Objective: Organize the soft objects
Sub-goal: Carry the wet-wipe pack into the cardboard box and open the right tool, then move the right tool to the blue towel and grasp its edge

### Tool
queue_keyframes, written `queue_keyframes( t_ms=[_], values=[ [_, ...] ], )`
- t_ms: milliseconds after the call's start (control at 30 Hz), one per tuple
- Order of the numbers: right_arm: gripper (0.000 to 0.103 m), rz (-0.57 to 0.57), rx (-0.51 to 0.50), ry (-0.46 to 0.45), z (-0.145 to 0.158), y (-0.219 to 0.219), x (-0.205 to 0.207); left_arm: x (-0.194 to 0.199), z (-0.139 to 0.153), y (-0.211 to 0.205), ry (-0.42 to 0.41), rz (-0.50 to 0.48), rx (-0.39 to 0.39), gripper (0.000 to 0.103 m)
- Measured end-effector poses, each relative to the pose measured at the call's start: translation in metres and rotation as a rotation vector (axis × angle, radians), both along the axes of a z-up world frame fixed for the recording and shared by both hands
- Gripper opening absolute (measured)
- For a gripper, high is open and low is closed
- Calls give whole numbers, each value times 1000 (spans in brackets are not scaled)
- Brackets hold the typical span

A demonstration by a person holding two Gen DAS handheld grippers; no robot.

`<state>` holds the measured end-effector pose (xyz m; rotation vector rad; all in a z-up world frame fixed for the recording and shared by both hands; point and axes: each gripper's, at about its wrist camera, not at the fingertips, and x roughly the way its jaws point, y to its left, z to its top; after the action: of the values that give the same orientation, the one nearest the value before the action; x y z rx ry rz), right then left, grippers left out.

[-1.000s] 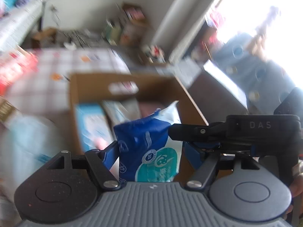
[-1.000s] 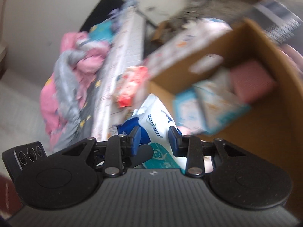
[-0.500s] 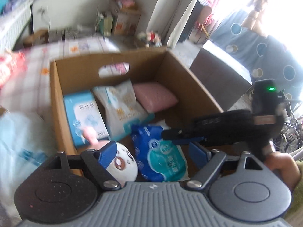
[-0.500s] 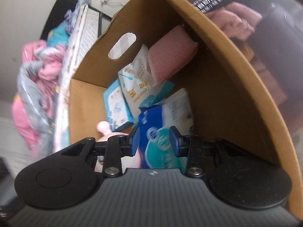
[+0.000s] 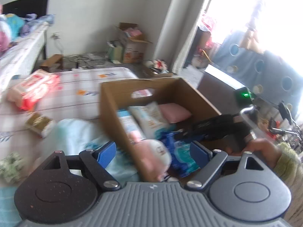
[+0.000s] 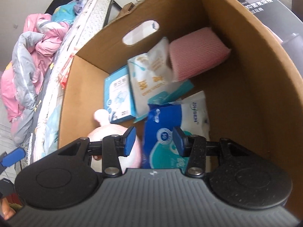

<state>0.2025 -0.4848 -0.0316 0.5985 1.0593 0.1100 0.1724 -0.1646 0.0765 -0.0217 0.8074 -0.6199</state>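
A cardboard box (image 6: 265, 79) (image 5: 111, 102) holds a blue and white tissue pack (image 6: 164, 132) (image 5: 180, 151), a pink pad (image 6: 197, 54), white and light blue packs (image 6: 149, 75) and a pink plush toy (image 6: 113, 132). My right gripper (image 6: 154, 141) is open above the tissue pack, which lies loose on the box floor. My left gripper (image 5: 153, 151) is open and empty, straddling the box's near wall. The right gripper also shows in the left wrist view (image 5: 214, 128), inside the box.
On the checked bed sheet (image 5: 75, 98) lie a red and white pack (image 5: 32, 89), a small brown pack (image 5: 38, 123), a light blue cloth (image 5: 75, 132) and a green scrunchy item (image 5: 9, 166). A dark cabinet (image 5: 217, 89) stands right of the box.
The right gripper carried the blue tissue pack into the box, opened and let it go. The left gripper opened wide, pulled back and swung left, now over the box's near wall.
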Motion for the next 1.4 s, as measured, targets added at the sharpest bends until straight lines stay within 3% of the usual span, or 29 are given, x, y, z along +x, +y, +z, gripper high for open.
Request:
queue_keyframes(
  t_ms=[67, 133, 200, 267, 367, 667, 767, 933, 1000, 1167, 1267, 1400],
  values=[
    [43, -23, -108, -16, 8, 2, 0, -8, -1, 22, -5, 42, -1, 86],
    [48, -24, -236, -16, 12, 6, 0, -15, -4, 45, -8, 82, -3, 87],
    [58, -19, -301, 14, 7, 11, 2, -22, -9, 67, -7, 127, 7, 88],
    [59, -5, -298, 46, -3, 11, 4, -28, -14, 86, -2, 168, 18, 88],
    [61, -10, -196, 60, -15, 8, 3, -37, -26, 114, 23, 231, 25, 88],
    [61, -30, -199, 10, -15, 19, 4, -65, -53, 167, 62, 350, 68, 88],
    [63, -63, -239, -15, -4, 20, 0, -75, -54, 178, 41, 372, 100, 88],
    [65, -84, -339, -154, 40, 33, -20, -86, -56, 194, 17, 409, 143, 88],
    [65, -79, -306, -220, 62, 44, -31, -90, -59, 202, 13, 427, 161, 88],
    [65, 60, -54, -319, 94, 94, -53, -99, -70, 213, 0, 449, 215, 87],
    [63, 205, 99, -301, 90, 143, -57, -101, -76, 221, 6, 452, 195, 82],
    [48, 387, 262, -191, 58, 218, -50, -100, -85, 232, -1, 470, 202, 64]
  ],
)
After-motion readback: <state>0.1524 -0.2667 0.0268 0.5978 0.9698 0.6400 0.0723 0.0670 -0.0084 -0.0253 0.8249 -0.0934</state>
